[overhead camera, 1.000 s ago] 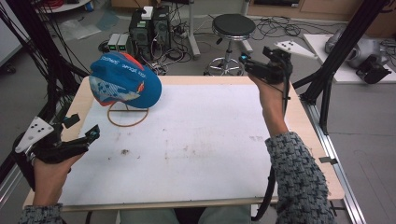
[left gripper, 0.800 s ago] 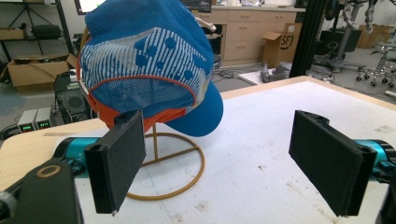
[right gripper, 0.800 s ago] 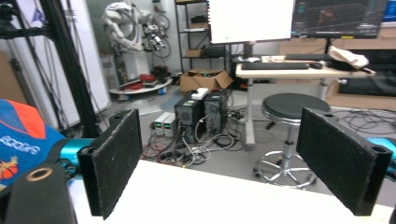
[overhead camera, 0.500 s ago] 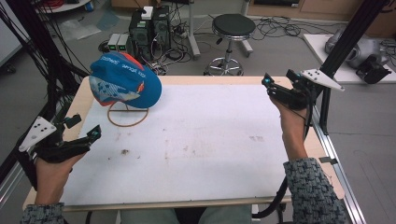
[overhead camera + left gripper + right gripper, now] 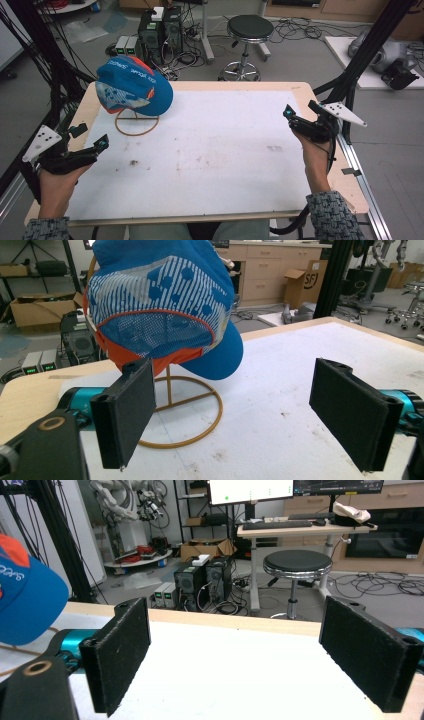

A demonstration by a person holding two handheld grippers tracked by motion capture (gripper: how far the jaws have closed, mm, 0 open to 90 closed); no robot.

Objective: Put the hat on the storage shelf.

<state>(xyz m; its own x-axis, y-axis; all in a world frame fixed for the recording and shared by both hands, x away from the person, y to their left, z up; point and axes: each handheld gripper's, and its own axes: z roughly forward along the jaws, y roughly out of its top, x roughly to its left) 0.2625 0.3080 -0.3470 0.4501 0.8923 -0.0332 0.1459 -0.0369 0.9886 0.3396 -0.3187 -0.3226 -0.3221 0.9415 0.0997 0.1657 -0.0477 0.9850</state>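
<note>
**Cap on its stand, both grippers wide apart**

A blue and orange cap with a mesh back sits on a thin brass-coloured wire stand at the far left of the white table. The left gripper rests near it, jaws spread, holding nothing. The right gripper hovers at the right edge, jaws apart too. A round black stool and computer towers stand beyond the table.

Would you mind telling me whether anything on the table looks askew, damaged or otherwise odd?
Nothing stands out. The blue cap sits on its wire stand, tilted but seated, and the white tabletop shows only faint smudges. Both grippers are open, holding nothing.
</note>
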